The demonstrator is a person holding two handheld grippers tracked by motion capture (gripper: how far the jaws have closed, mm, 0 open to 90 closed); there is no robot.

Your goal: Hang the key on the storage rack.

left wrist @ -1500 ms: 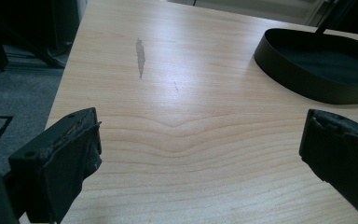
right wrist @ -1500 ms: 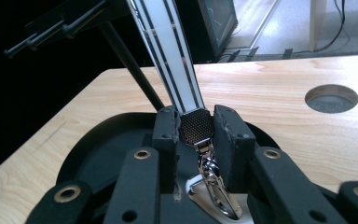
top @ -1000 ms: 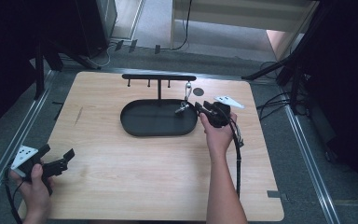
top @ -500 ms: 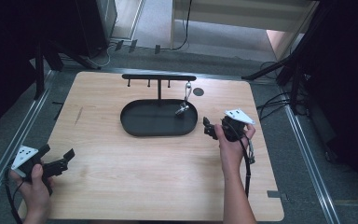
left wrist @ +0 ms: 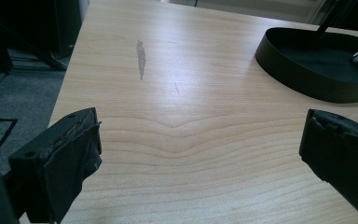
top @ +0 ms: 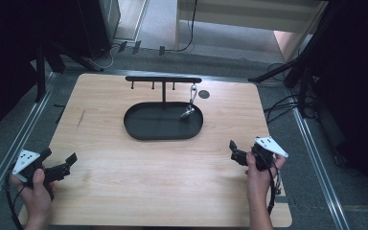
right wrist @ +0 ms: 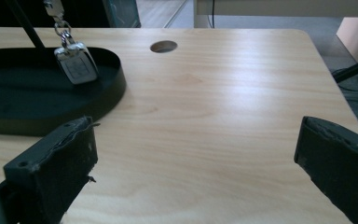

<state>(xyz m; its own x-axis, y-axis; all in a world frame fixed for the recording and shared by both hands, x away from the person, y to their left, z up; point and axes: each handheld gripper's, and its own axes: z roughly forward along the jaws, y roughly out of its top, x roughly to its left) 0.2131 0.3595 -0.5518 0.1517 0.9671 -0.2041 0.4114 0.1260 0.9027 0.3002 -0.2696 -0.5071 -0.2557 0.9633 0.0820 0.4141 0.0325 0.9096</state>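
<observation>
High view: two tongs (top: 62, 163) (top: 237, 152), one tray (top: 139, 127).

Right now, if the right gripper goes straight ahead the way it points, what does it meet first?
Probably nothing on the table. The right gripper, jaws open, looks along bare wooden tabletop. The black oval tray with the hanging key fob sits left of that line, though depth is uncertain.

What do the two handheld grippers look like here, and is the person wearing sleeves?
Both the left gripper and the right gripper are black, each with two blocky jaws faced in worn black padding and a pale grey three-cornered plate with dark dots on top. A dark cable trails from each. The forearms are bare, no sleeves.
</observation>
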